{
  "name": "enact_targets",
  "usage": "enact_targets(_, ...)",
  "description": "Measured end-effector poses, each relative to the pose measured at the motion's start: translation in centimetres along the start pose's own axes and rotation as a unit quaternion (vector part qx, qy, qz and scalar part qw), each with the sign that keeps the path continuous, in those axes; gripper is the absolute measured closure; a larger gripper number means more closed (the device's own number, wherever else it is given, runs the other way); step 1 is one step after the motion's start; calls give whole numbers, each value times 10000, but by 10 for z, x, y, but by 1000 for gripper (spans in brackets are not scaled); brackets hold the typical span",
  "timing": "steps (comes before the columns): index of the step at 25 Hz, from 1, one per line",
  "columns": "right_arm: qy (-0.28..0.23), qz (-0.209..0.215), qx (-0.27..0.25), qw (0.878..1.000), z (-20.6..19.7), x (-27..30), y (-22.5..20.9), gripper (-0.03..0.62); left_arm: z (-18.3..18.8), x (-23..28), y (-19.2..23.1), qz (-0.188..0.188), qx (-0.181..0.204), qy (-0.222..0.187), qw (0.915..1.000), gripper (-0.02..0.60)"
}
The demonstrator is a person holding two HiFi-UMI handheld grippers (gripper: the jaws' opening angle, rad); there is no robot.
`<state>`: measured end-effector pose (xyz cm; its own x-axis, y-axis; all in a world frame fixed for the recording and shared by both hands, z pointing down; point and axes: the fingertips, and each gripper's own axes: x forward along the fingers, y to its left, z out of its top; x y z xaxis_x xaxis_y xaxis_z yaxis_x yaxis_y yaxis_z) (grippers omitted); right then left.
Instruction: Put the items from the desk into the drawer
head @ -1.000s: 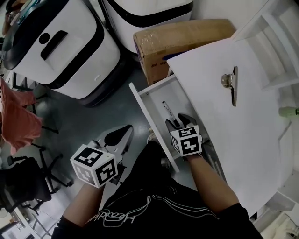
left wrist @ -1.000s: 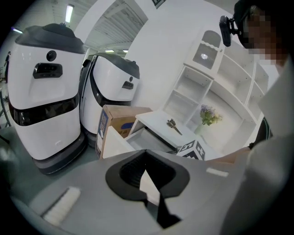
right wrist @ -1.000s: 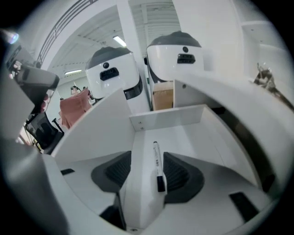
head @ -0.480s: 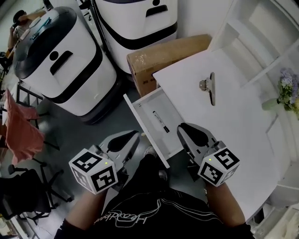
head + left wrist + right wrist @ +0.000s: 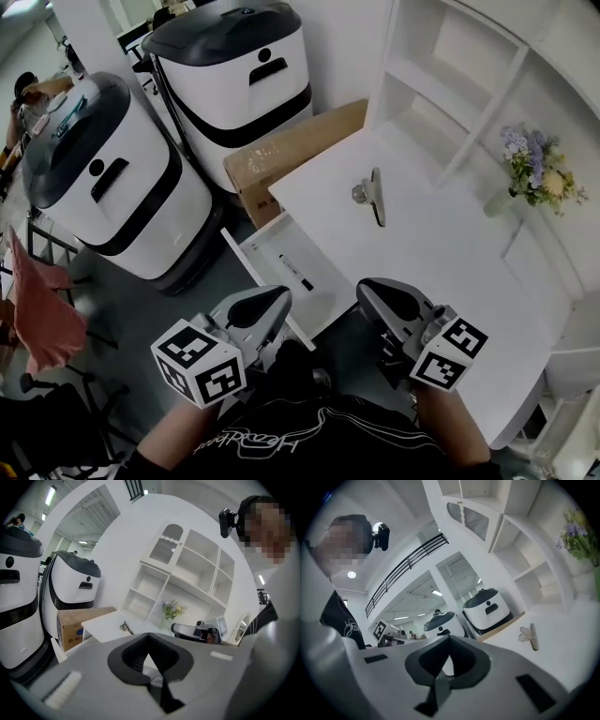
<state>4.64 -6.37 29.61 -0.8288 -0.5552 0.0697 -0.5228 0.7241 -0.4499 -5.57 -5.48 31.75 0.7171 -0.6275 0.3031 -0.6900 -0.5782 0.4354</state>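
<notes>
Left gripper (image 5: 270, 302): grey moulded shell, black jaw lining; left marker cube (image 5: 199, 362) white, with black square codes; right gripper (image 5: 373, 291) of identical build, right marker cube (image 5: 448, 352) likewise; operator wears a black short-sleeved shirt (image 5: 281, 422) with white outline lettering; black camera (image 5: 227, 520) mounted at the head.

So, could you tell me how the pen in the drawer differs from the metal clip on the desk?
The pen lies inside the open drawer; the clip lies on the desk. The pen is slim, black and white; the clip is silvery metal and broader. Both lie flat on white surfaces.
</notes>
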Motion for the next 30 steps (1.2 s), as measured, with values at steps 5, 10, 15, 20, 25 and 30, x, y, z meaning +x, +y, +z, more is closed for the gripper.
enact_targets(5,-64,-477,-213,9986,8,-12,-22,586,2,18,-8,-140,142,153,9997,572)
enact_targets(10,-50,-945,-497,9943,15,-9,-49,585,6,33,0,-212,161,267,9993,572)
enact_targets(15,191,-1368,-696,9880,13,8,-86,491,12,48,22,-194,82,393,9990,572)
enact_targets(20,513,-1853,-1057,9756,8,33,-130,444,21,64,47,-198,48,515,9985,572)
enact_targets(25,894,-2327,-1409,9581,2,58,-175,444,24,75,81,-140,-40,634,9979,572)
enact_targets(30,1500,-2815,-2008,9262,-13,82,-217,430,22,79,113,-30,-177,725,9972,572)
